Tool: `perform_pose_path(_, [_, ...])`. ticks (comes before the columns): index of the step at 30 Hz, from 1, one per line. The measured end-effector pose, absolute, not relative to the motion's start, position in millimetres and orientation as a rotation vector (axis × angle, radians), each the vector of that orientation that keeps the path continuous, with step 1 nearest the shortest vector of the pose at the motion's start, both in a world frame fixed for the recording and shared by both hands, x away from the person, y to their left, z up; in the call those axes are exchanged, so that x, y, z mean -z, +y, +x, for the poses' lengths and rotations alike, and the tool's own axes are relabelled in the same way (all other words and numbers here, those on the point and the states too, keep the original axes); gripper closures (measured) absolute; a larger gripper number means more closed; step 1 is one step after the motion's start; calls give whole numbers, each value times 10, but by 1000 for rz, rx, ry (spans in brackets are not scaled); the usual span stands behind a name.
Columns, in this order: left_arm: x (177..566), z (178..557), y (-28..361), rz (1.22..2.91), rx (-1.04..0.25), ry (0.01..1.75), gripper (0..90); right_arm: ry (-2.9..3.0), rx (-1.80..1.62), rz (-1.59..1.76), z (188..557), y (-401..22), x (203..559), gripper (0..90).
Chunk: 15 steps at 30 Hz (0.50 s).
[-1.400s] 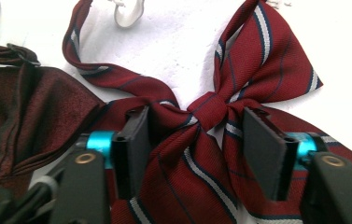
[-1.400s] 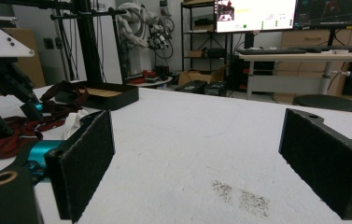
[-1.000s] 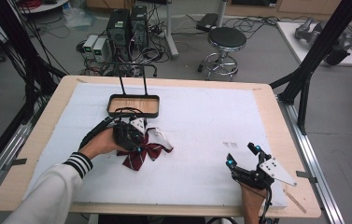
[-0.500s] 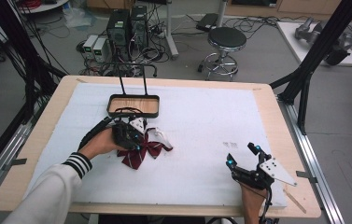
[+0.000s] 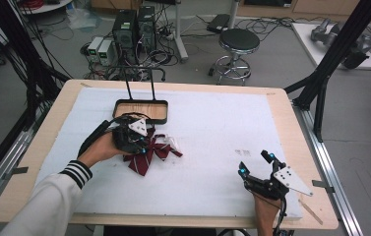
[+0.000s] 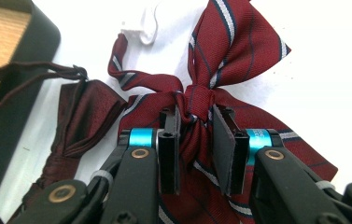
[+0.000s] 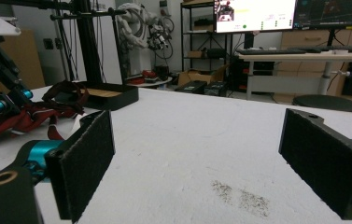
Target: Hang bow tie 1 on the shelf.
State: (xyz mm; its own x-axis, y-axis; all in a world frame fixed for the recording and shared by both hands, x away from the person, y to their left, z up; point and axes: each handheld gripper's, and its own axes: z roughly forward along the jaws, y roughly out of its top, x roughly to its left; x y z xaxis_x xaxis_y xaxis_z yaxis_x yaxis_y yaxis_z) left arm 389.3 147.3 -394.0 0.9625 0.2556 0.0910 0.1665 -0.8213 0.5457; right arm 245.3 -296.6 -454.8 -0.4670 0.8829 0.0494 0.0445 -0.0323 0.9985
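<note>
Bow tie (image 6: 220, 70), striped in dark red, lies on the white-covered surface (image 5: 222, 123) just in front of a black tray (image 5: 141, 110) with a wooden floor. The left hand-held gripper (image 6: 196, 123) is clamped on its central knot, jaws having just been closing with the fabric between them. A second, plain maroon bow tie (image 6: 78, 121) lies touching it on the tray side, its dark strap (image 6: 19, 79) trailing onto the tray's rim.

The grip takes only the narrow knot, so the cloth may slip free on a lift, or the wings may droop and drag across the cover. The plain tie's strap lies close enough that it may snag and come up with the striped one. A white clip or tag (image 6: 141, 25) sits by the far wing and could catch as well.

The right hand-held gripper (image 5: 257, 164) rests near the surface's front right corner, jaws wide apart and empty, well apart from the ties.

Pale wooden edges frame the white cover, which carries a small grey smudge (image 5: 242, 152) towards the right. Beyond the surface stand a round stool (image 5: 239, 42), computer towers (image 5: 134, 27) amid tangled cables, and black frame struts on both sides. The right gripper view takes in desks and lit monitors (image 7: 257, 14) farther back.
</note>
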Motion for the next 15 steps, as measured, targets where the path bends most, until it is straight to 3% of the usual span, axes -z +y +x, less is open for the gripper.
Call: perform_pose_path(15, [3676,3828,1649,2409,-352,298,730,1569,-1574,996,2452,-2965,4547,97])
